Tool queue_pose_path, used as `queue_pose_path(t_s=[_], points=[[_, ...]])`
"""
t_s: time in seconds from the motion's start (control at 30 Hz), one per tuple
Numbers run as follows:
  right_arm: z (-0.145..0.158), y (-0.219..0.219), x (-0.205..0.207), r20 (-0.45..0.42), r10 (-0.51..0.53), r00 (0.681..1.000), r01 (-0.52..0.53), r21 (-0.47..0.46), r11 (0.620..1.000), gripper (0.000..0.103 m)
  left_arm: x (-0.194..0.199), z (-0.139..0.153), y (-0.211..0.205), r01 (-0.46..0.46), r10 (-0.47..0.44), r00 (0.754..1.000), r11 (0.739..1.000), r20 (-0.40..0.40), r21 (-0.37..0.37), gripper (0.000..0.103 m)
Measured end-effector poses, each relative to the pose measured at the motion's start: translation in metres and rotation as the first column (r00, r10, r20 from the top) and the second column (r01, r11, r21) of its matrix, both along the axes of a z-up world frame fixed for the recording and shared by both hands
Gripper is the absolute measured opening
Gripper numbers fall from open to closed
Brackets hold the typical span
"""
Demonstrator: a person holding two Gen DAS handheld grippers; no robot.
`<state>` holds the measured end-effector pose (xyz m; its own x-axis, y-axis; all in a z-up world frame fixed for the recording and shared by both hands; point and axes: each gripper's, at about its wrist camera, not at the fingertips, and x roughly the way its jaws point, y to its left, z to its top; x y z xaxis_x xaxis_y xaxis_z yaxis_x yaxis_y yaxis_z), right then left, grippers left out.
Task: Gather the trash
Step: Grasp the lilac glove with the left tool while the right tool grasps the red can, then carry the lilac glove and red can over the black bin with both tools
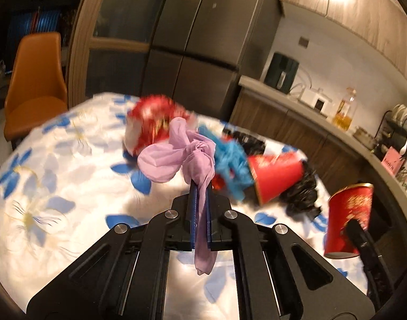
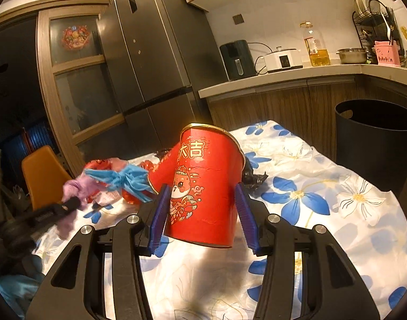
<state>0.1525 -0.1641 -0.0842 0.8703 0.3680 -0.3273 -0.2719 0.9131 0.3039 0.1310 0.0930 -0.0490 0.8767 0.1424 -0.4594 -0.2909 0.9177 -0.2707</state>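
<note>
Kitchen counters and a dark fridge stand behind a table (image 2: pixel 323 176) under a blue-flowered cloth, littered with trash. Both tools look mid-pickup. The left gripper (image 1: pixel 200 189) is pinched tight on a knotted purple bag (image 1: pixel 182 157), which trails back between its pads; ahead of it lie a blue bag (image 1: pixel 230 165), a tipped red cup (image 1: pixel 276 176) and black plastic (image 1: pixel 302 189). The right gripper (image 2: pixel 202 197) brackets a second red paper cup (image 2: pixel 206 184), jaws wide apart, apparently gripping its sides. Next, I judge, each load goes to the black bin (image 2: pixel 374 144), ahead and right of the right gripper.
</note>
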Motion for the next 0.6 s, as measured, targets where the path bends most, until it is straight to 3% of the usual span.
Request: queue_pose_path(t_s=[0.3, 0.6], points=[[0.019, -0.019, -0.013, 0.056, -0.014, 0.998, 0.012, 0.029, 1.000, 0.049, -0.028, 0.045, -0.022, 0.034, -0.041, 0.991, 0.998, 0.125, 0.054, 0.004], [0.035, -0.056, -0.020, 0.107, -0.087, 0.990, 0.082, 0.049, 0.995, 0.049, -0.016, 0.056, -0.068, 0.134, -0.147, 0.979, 0.986, 0.144, 0.096, 0.004]])
